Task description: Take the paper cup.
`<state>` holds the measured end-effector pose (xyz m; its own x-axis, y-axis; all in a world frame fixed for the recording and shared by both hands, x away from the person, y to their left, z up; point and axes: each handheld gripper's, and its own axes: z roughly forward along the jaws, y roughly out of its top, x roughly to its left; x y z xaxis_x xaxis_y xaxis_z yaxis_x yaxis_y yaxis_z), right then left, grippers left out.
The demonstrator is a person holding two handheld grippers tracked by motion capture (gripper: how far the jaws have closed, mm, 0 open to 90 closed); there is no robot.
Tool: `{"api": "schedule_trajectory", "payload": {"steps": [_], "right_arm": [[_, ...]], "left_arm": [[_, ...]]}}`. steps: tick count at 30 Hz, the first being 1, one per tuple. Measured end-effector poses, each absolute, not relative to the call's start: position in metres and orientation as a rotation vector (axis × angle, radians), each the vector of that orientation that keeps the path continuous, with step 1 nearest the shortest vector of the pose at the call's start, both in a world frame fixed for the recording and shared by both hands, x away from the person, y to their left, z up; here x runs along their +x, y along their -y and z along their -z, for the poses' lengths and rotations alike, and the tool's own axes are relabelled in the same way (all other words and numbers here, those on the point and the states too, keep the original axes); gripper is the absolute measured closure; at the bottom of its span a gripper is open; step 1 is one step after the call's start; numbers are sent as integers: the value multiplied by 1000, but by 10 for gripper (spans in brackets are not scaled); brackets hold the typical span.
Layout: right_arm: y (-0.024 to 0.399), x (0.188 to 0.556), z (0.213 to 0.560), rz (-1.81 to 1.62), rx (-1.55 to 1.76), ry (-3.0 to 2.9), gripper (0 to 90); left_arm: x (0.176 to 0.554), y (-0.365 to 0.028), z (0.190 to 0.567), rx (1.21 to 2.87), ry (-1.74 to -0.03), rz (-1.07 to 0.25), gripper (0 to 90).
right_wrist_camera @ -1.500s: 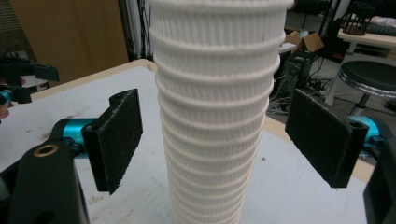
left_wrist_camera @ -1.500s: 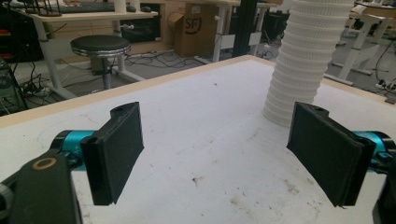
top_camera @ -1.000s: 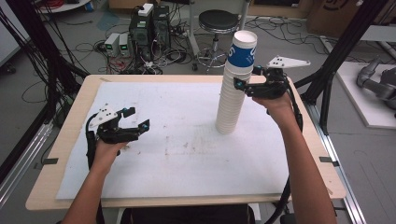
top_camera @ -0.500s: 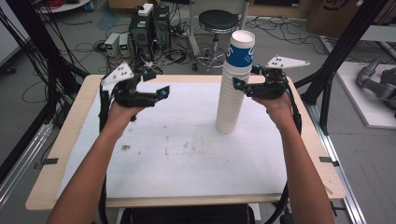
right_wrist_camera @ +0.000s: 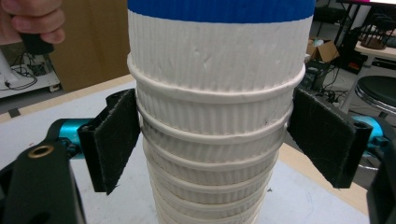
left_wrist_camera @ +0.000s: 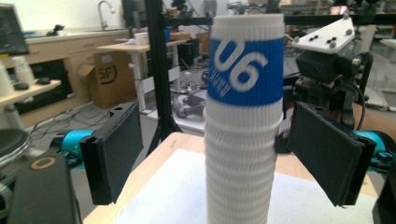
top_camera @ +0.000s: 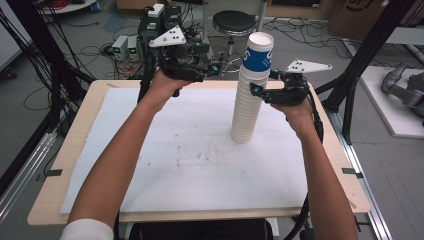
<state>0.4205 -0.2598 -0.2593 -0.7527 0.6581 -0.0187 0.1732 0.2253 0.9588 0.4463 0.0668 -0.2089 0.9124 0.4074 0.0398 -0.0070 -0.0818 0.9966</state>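
A tall stack of white ribbed paper cups (top_camera: 245, 115) stands on the white sheet, and its top cup (top_camera: 258, 55) has a blue printed band. My right gripper (top_camera: 261, 84) holds the stack high up from the right. In the right gripper view both black pads (right_wrist_camera: 116, 140) press on the cup rims (right_wrist_camera: 215, 93); its jaws have just been closing on them. My left gripper (top_camera: 207, 57) hovers raised to the left of the top cup. In the left gripper view its jaws stand open (left_wrist_camera: 222, 154), with the blue-banded cup (left_wrist_camera: 245, 65) between them and gaps on both sides.
The white sheet (top_camera: 175, 165) covers a wooden table whose far edge (top_camera: 125, 82) lies just behind the hands. A round stool (top_camera: 234, 22), electronics boxes (top_camera: 155, 25) and cables sit on the floor beyond. Black frame posts (top_camera: 370, 50) rise at the right.
My left gripper has risen from the table's left side and swung right, up to the top of the cup stack. The right gripper stayed at the stack and its jaws narrowed.
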Motion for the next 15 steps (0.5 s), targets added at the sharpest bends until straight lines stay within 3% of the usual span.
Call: {"api": "schedule_trajectory", "payload": {"steps": [15], "right_arm": [[258,421,257,-1533,745,-2103,178]], "left_arm": [[462,21,186,1749,-258,-334,178]]}}
